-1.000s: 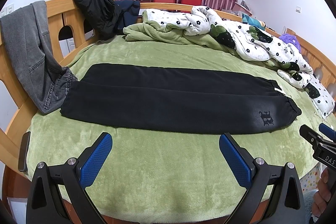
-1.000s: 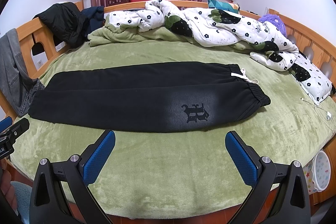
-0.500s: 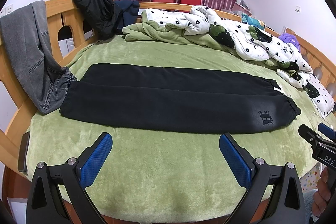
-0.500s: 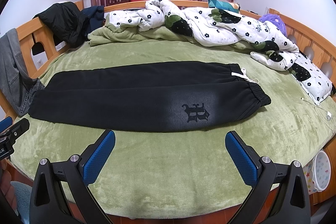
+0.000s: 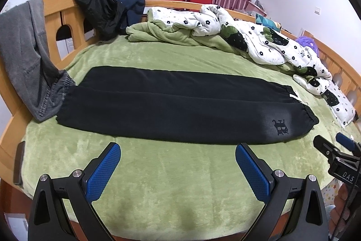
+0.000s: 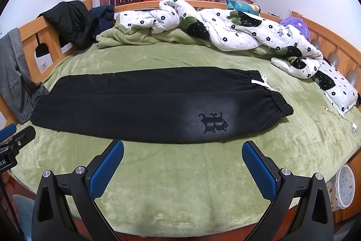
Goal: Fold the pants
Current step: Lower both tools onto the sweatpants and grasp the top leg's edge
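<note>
- One pair of black pants (image 5: 180,105) lies flat along the middle of the green bed cover (image 5: 176,177), its two legs side by side, waistband to the right, leg ends to the left by the grey jeans (image 5: 29,55).
- One dark emblem (image 6: 213,122) shows near the waistband; one white drawstring (image 6: 261,83) lies at it.
- Two grippers: the left gripper (image 5: 177,162) and the right gripper (image 6: 182,159) both hover over the near edge of the cover, jaws spread wide, holding nothing.
- Against the earlier frames, pants and grippers sit in nearly the same places.
- One floral quilt (image 6: 237,31) is heaped along the far side; one black jacket (image 5: 99,10) hangs over the wooden bed frame (image 5: 67,15).
- One star-patterned bin (image 6: 343,189) stands beside the bed; its contents cannot be seen.
</note>
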The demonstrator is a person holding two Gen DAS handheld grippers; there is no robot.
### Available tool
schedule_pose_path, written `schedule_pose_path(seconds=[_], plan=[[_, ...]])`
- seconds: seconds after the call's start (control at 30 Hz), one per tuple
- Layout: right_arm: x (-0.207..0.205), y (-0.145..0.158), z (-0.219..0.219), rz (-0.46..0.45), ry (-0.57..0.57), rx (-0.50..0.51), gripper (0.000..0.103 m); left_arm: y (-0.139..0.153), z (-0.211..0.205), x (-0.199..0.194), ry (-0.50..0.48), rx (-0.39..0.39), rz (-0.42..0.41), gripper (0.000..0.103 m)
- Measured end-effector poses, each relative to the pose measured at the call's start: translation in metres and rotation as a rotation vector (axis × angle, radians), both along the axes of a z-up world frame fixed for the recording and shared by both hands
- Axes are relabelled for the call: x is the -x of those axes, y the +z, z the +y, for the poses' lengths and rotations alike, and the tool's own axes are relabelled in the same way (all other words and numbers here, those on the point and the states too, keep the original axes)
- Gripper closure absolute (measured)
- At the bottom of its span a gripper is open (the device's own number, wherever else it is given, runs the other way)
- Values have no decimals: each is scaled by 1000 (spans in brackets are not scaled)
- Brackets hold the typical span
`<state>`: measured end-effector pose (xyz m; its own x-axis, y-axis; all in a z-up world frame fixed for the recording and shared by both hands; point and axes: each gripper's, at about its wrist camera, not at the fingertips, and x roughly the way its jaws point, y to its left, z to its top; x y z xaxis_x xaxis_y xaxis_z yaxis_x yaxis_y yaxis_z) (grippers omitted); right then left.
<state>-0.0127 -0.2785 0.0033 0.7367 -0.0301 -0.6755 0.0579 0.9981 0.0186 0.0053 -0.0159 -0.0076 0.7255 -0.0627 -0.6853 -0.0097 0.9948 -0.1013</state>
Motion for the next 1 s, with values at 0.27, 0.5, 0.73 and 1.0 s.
schedule_pose_path(seconds=[0.27, 0.5, 0.73, 1.0], plan=[[-24, 1, 1, -11, 12, -67, 0, -3, 5, -26, -20, 91, 9, 1], [-61, 27, -14, -55, 84, -36, 0, 8, 46, -70, 25, -7, -36, 1], [-102, -22, -93, 18, -16, -77, 3, -63, 123, -104, 122, 62, 110, 2], [-102, -110, -175, 134, -132, -214, 28, -140, 168, -106, 185, 268, 177, 4]])
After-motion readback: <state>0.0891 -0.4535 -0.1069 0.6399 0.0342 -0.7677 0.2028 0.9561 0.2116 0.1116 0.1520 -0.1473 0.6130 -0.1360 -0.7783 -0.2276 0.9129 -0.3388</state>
